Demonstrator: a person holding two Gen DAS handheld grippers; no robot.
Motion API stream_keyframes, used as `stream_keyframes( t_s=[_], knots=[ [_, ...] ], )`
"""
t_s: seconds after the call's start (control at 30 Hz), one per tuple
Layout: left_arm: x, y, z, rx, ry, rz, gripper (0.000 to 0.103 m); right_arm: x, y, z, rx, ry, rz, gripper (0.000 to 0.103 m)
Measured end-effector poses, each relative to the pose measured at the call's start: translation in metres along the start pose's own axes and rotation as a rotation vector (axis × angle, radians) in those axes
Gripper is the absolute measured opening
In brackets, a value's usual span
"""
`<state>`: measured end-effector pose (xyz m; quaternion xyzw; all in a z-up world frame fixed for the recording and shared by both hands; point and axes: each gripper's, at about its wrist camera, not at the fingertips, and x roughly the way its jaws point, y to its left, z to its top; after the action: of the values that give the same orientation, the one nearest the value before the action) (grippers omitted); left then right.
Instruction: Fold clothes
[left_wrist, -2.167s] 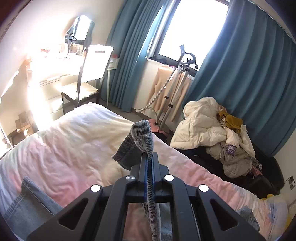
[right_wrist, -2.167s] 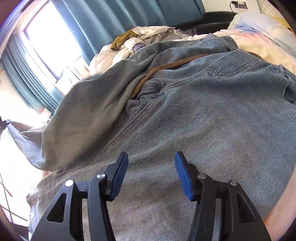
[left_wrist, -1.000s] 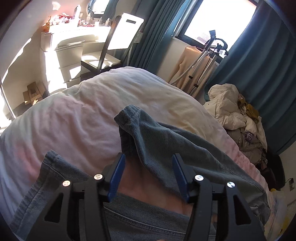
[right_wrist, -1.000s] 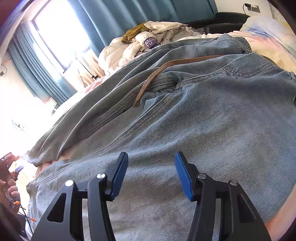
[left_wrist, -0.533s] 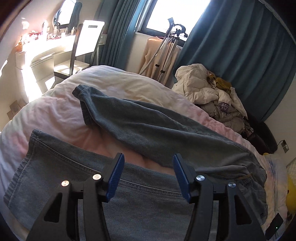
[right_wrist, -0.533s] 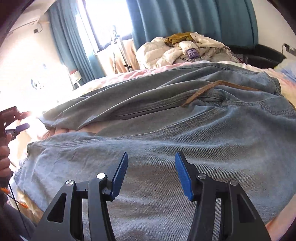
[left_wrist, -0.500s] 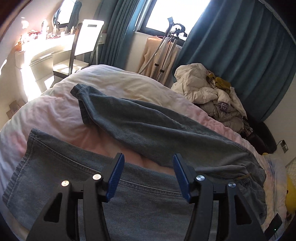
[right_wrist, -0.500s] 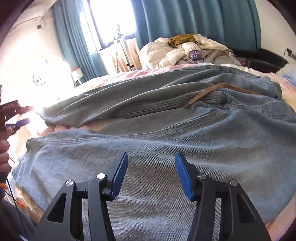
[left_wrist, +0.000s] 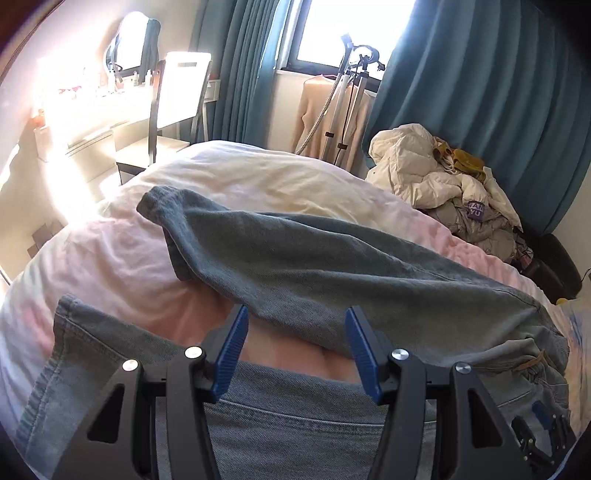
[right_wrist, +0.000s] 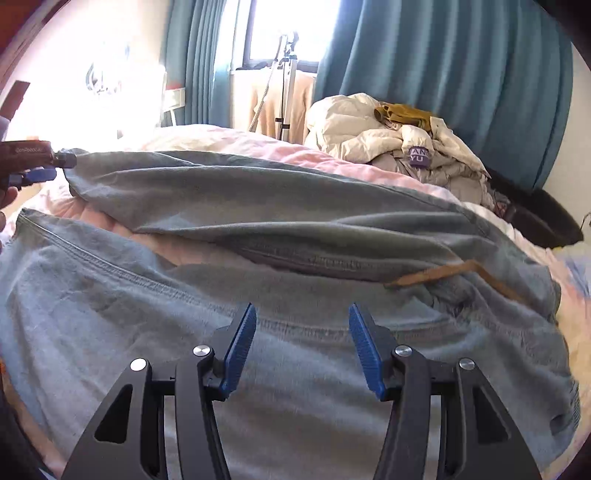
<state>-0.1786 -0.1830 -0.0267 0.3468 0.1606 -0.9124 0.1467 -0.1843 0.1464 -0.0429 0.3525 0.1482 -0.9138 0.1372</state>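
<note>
So the jeans (left_wrist: 332, 273) are lying spread across the bed (left_wrist: 236, 181), both legs stretched out toward its left edge with a strip of pink duvet showing between them. The far leg is resting a bit rumpled, its cuff sitting close to the far left corner of the bed, while the near leg is running along the near edge. A brown belt (right_wrist: 443, 273) is poking out at the waistband, over toward the right end of the bed.

The left gripper (left_wrist: 293, 349) is hovering over the gap between the two legs, its blue pads standing apart with nothing pinched between them. Same deal with the right gripper (right_wrist: 303, 350): it's hanging above the near leg, jaws parted and empty, not touching the denim as far as I can tell.

Past the far edge of the bed, a pile of clothes (left_wrist: 443, 184) is sitting in front of the teal curtains (left_wrist: 480, 92), and a garment steamer (left_wrist: 351, 92) is standing by the window.
</note>
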Motion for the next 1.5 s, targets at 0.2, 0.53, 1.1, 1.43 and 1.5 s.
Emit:
stream_keyframes(
  t_s=[0.2,0.53,1.1,1.43,1.5],
  knots=[
    [0.009,0.028,0.004,-0.049,-0.013,0.048,0.056,0.066,0.036,0.052,-0.042,0.131,0.129,0.053],
    [0.032,0.063,-0.001,-0.244,0.055,-0.066,0.056,0.129,0.115,0.071,-0.282,0.151,0.201,0.054],
    [0.034,0.108,-0.002,-0.499,0.073,-0.184,0.056,0.114,0.15,0.076,-0.604,0.064,0.022,0.051],
    [0.036,0.136,-0.007,-0.657,0.045,-0.294,0.056,0.133,0.105,0.083,-0.234,0.197,0.128,0.006],
    [0.038,0.141,-0.008,-0.685,0.034,-0.318,0.056,0.122,0.094,0.083,-0.218,0.185,0.151,0.004]
  ],
)
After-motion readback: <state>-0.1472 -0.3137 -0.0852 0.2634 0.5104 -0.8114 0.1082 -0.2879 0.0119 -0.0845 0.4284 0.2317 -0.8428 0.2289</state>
